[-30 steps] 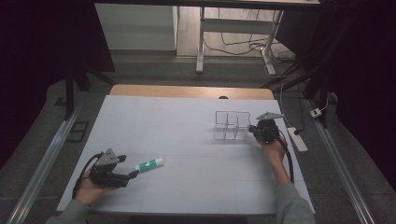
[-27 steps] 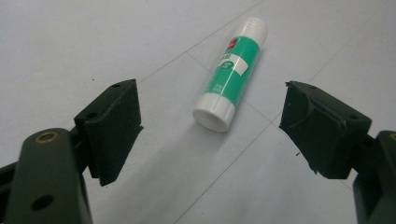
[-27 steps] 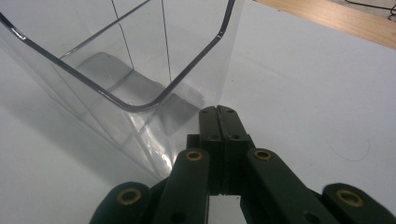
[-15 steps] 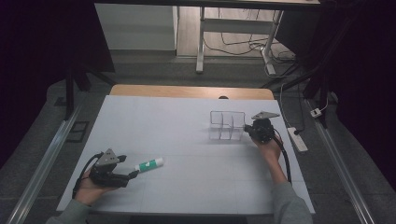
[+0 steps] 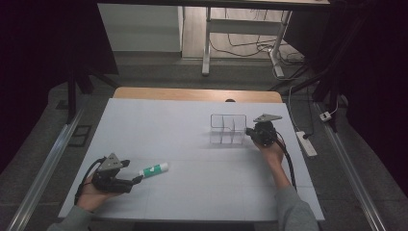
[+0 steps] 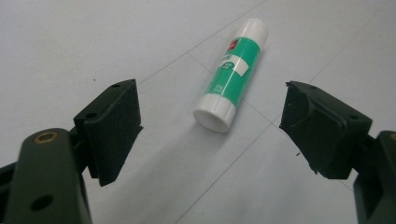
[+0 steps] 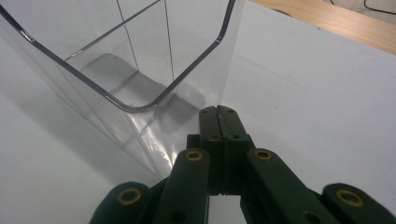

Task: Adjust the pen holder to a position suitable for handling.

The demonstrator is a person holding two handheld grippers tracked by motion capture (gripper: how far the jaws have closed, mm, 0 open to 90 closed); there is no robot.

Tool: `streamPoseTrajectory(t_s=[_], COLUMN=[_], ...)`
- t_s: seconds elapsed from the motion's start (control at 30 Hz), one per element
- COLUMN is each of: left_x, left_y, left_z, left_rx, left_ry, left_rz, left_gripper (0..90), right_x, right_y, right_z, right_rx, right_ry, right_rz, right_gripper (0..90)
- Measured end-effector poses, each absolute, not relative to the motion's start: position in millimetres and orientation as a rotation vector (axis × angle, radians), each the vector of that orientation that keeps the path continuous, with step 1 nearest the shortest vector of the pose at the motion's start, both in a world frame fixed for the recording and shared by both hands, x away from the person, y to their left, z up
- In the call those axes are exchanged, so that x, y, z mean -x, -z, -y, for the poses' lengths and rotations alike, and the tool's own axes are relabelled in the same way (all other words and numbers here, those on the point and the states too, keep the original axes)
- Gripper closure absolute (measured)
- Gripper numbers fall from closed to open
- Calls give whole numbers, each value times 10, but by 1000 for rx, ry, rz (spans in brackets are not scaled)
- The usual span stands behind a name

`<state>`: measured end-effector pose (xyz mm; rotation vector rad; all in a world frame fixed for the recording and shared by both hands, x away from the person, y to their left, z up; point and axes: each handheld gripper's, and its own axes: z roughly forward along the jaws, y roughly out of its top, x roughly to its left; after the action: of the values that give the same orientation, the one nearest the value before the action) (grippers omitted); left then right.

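Observation:
A green and white glue stick (image 5: 154,169) lies on the white table (image 5: 183,192) at the front left. My left gripper (image 5: 133,176) rests just left of it, open, jaws pointing at its white cap. In the left gripper view the glue stick (image 6: 231,74) lies ahead of the left gripper (image 6: 212,116), between the spread jaws and untouched by them. A clear plastic divided organizer (image 5: 228,129) stands at the back right. My right gripper (image 5: 248,130) is shut, its tips against the organizer's right wall. In the right gripper view the right gripper (image 7: 218,112) meets the organizer (image 7: 135,100) at its lower corner.
A wooden strip (image 5: 197,94) borders the table's far edge. A power strip (image 5: 307,143) and cables lie on the floor off the right side. A metal rail (image 5: 45,166) runs along the left side.
The right gripper has moved left, and the clear organizer has slid left with it. The left gripper and the glue stick have stayed in place.

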<state>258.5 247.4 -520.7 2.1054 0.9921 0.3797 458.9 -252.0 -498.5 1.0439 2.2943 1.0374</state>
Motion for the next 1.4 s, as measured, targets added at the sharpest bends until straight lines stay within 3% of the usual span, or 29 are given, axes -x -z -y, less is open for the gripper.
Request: streamPoseTrajectory(t_s=[1.4], left_x=[-2581], left_y=[5211], left_z=[-2471], left_rx=[-2114], left_ry=[-380], left_rz=[-983], left_gripper=[196], right_x=[-4590], right_y=[4997], right_z=[1787], right_rx=[-907], right_ry=[-1102], right_rz=[-2395], right_gripper=[890])
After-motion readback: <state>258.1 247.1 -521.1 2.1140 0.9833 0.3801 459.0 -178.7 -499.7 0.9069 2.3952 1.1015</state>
